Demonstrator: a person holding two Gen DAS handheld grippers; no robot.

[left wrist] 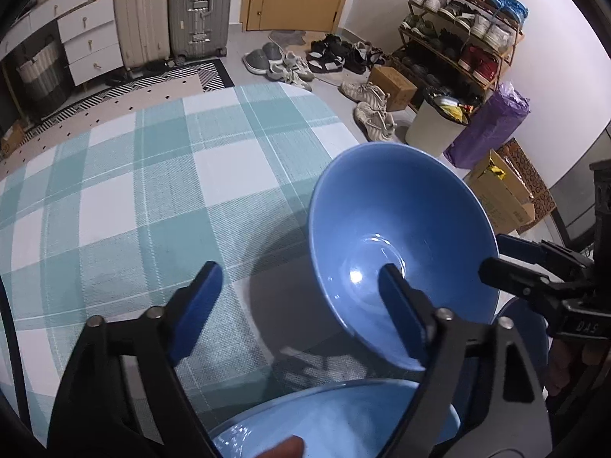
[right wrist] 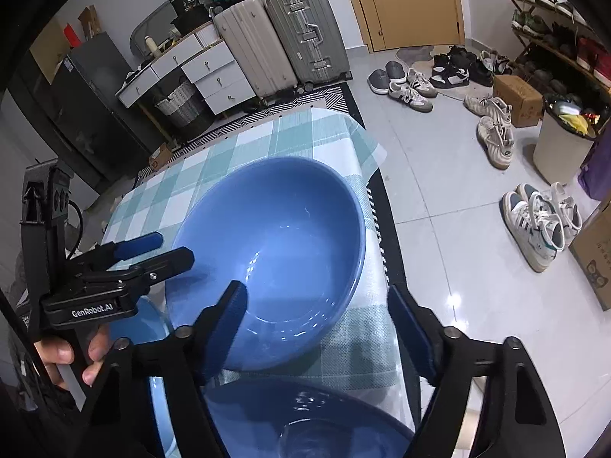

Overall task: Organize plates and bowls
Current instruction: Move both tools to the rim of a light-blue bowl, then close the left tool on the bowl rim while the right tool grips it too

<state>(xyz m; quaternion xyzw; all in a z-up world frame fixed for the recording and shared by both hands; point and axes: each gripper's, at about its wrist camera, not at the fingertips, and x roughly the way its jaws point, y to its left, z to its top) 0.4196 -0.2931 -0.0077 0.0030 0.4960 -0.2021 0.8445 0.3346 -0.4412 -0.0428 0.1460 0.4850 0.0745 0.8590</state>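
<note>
A large blue bowl stands on the teal checked tablecloth, near the table's right edge. My left gripper is open and straddles the bowl's left rim, with one finger inside the bowl and the other over the cloth. My right gripper is open too and straddles the right rim, one finger inside and one outside. No pad presses on the bowl. Closer to me lie a light blue dish and a dark blue bowl.
The cloth hangs over the table's right edge. On the tiled floor beyond are several shoes, a white bin, cardboard boxes and a shoe rack. Suitcases and white drawers stand behind the table.
</note>
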